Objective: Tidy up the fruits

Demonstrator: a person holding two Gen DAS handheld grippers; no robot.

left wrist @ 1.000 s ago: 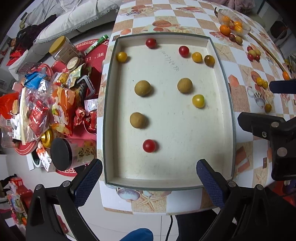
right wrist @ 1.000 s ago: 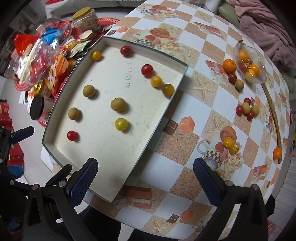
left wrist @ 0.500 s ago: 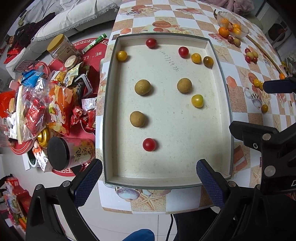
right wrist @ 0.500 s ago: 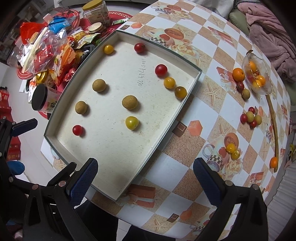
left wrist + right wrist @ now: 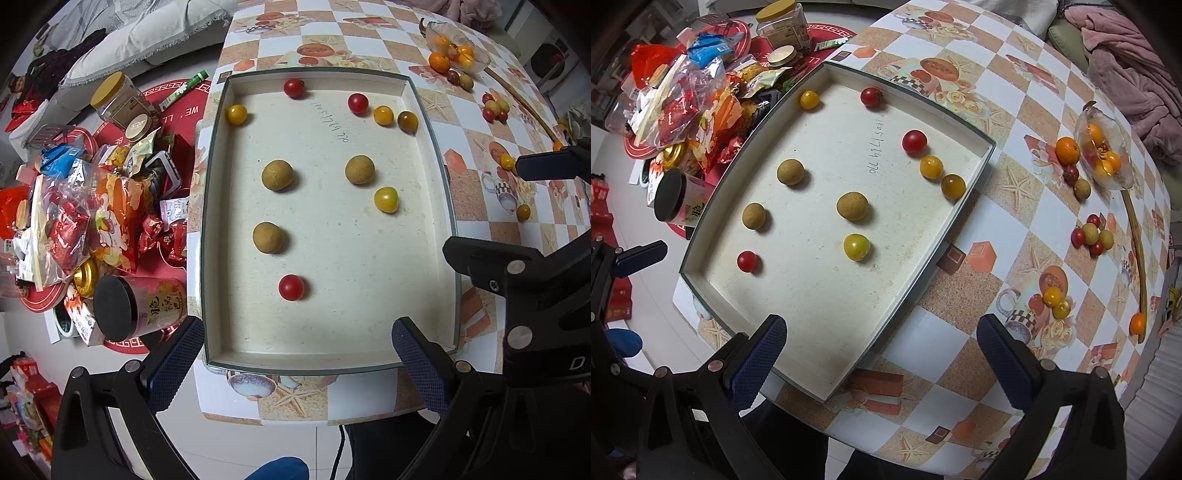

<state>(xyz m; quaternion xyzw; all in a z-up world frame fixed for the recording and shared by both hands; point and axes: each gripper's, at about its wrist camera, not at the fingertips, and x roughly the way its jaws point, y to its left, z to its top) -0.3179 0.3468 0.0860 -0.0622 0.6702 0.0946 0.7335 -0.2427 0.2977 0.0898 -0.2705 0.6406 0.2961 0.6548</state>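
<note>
A shallow cream tray (image 5: 332, 325) lies on the checked table and holds three red cherry tomatoes, several yellow ones and three brown longans. The nearest red tomato (image 5: 291, 287) lies near the tray's front. My left gripper (image 5: 295, 354) hovers open above the tray's front edge, nothing between its fingers. My right gripper (image 5: 882, 350) is open over the tray's near right corner (image 5: 827, 397), also empty. More fruit sits outside the tray: a glass bowl (image 5: 1102, 151) of oranges, a small cluster (image 5: 1091, 236) and yellow tomatoes (image 5: 1054, 301).
A pile of snack packets (image 5: 81, 221), a black-lidded jar (image 5: 136, 314) and a yellow-lidded jar (image 5: 118, 99) crowd a low surface left of the table. The right gripper's frame (image 5: 517, 273) stands beside the tray's right wall. A pink cloth (image 5: 1126, 55) lies at the far right.
Both grippers have drifted slightly back from the tray, so it sits a little farther off in each view. Both stay open and no fruit has moved.
</note>
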